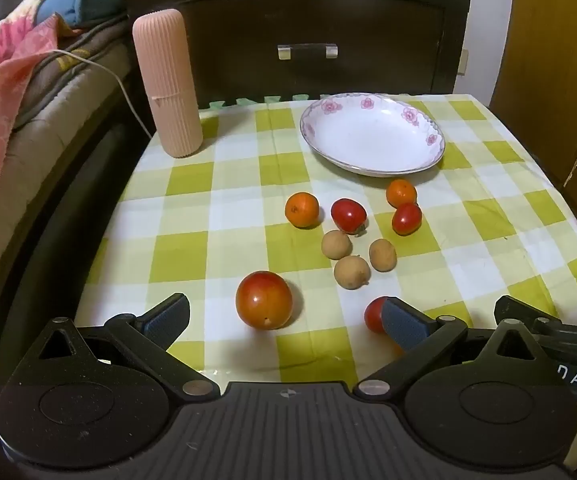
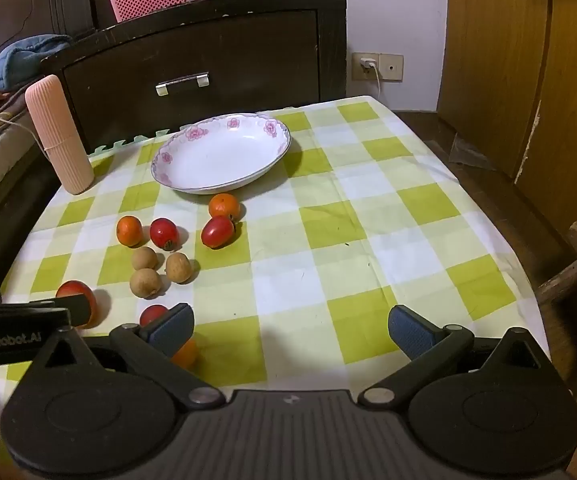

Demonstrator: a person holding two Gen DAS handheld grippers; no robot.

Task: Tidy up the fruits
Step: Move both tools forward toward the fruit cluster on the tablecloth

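Observation:
A white floral plate (image 1: pixel 372 136) (image 2: pixel 220 154) lies empty at the back of the checked cloth. In front of it are two small oranges (image 1: pixel 301 210) (image 2: pixel 224 206), two red tomatoes (image 1: pixel 348 215) (image 2: pixel 217 232) and three brown longans (image 1: pixel 351 272) (image 2: pixel 145 282). A larger red-orange tomato (image 1: pixel 263 300) (image 2: pixel 76 300) sits nearest, just ahead of my open left gripper (image 1: pixel 286 320). Another small red fruit (image 1: pixel 374 314) (image 2: pixel 153 314) is partly hidden behind a finger. My right gripper (image 2: pixel 290 330) is open over bare cloth, with an orange fruit (image 2: pixel 186 354) beside its left finger.
A tall pink ribbed cylinder (image 1: pixel 168 84) (image 2: pixel 59 134) stands at the back left corner. A dark wooden drawer unit (image 1: pixel 308 36) rises behind the table, bedding (image 1: pixel 16 92) lies to the left, and a wooden door (image 2: pixel 528 60) is at the right.

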